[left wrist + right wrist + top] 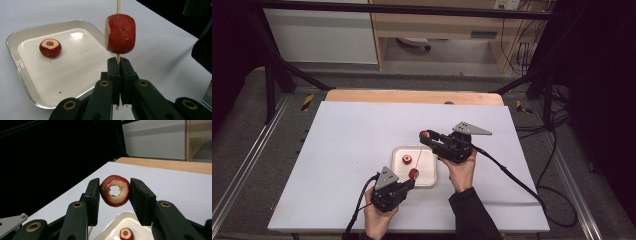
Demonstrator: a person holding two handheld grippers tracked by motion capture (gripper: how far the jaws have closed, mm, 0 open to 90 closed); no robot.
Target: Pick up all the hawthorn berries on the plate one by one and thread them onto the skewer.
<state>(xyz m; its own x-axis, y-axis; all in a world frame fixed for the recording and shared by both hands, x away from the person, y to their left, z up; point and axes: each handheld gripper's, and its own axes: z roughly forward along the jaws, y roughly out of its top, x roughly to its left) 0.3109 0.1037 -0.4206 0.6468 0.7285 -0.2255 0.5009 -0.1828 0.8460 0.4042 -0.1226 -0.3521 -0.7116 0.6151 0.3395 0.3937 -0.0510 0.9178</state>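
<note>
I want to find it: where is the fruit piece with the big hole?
The holed fruit piece sits between the right gripper jaws, raised over the white table just beyond the tray.
</note>
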